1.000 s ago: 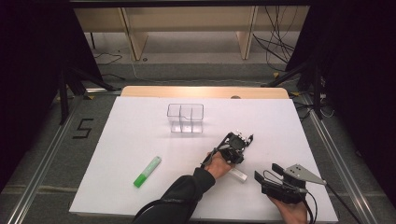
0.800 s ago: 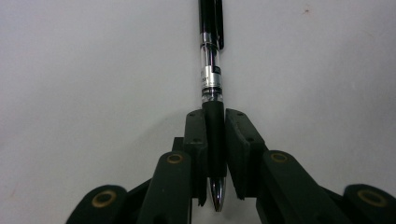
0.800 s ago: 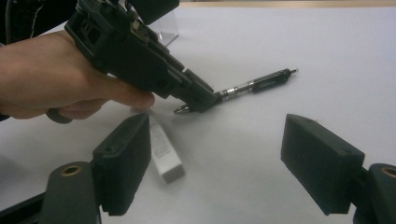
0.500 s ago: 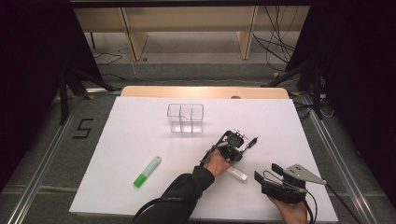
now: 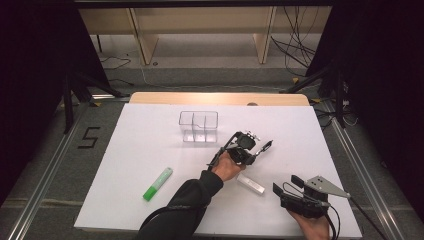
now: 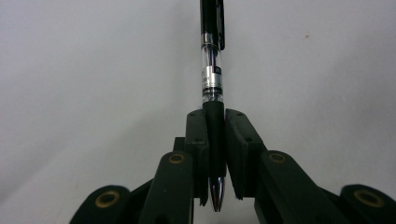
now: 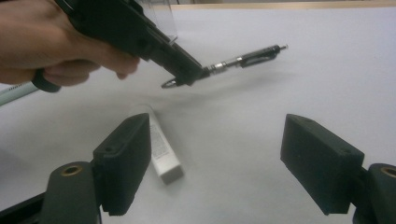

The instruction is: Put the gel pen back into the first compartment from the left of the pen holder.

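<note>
On the left of the white table a green marker lay flat, well apart from both grippers. Farther back, near the middle, a clear divided organizer stood upright. Just right of it and nearer the person, the left gripper was seen pinching a black pen by its rubber grip, with the metal tip poking back between the jaws and the clip end pointing away from the hand (up and to the right in the high view). The pen was held clear of the table, its long axis running along the jaws; the organizer lay to the left of and behind the gripper, so the pen would probably have to be swung round and tipped before any compartment could take it. The left hand was plainly the nearer one. A small white eraser lay between the two grippers. At the right, the right gripper was held low with its jaws spread wide, nothing between them.

Compared with a second earlier, the pen had been lifted slightly; the eraser and marker were unmoved.
</note>
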Demonstrator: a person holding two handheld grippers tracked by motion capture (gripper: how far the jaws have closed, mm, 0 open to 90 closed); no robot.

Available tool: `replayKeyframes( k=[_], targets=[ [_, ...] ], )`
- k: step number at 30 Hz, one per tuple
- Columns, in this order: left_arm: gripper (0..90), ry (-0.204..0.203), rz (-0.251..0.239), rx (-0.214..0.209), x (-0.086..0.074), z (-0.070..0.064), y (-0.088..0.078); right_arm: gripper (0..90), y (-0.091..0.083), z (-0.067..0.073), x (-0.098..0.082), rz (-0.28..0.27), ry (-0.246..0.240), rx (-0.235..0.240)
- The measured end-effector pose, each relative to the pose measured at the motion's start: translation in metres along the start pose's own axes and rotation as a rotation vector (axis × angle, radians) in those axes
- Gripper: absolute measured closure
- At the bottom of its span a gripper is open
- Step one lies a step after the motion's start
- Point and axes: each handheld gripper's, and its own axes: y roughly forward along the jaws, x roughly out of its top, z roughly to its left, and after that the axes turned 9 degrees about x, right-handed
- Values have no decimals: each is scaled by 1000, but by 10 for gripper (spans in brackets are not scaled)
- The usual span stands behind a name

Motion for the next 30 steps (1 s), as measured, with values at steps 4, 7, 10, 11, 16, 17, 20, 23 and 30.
replayKeyframes(
  k=[4,7,10,11,16,17,20,23,30],
  targets=[
    [798,-1,-10,-36,-1,10,-18,254,0,0,0,-2,1,4],
    [798,8,-12,-57,-4,17,-30,253,0,1,1,-8,-8,11],
    [798,35,0,-83,-10,23,-41,253,1,3,1,-10,-8,16],
    [798,43,6,-95,-12,25,-45,253,1,3,1,-10,-11,18],
    [798,70,12,-142,-24,33,-65,252,4,11,5,-5,-51,46],
    [798,78,14,-150,-28,35,-69,252,5,13,6,-4,-59,50],
    [797,97,5,-157,-41,40,-83,252,7,20,8,1,-106,70],
    [798,109,10,-166,-53,44,-93,252,10,28,10,13,-147,91],
    [798,126,20,-185,-74,49,-103,253,16,45,17,29,-217,138]
  ],
)
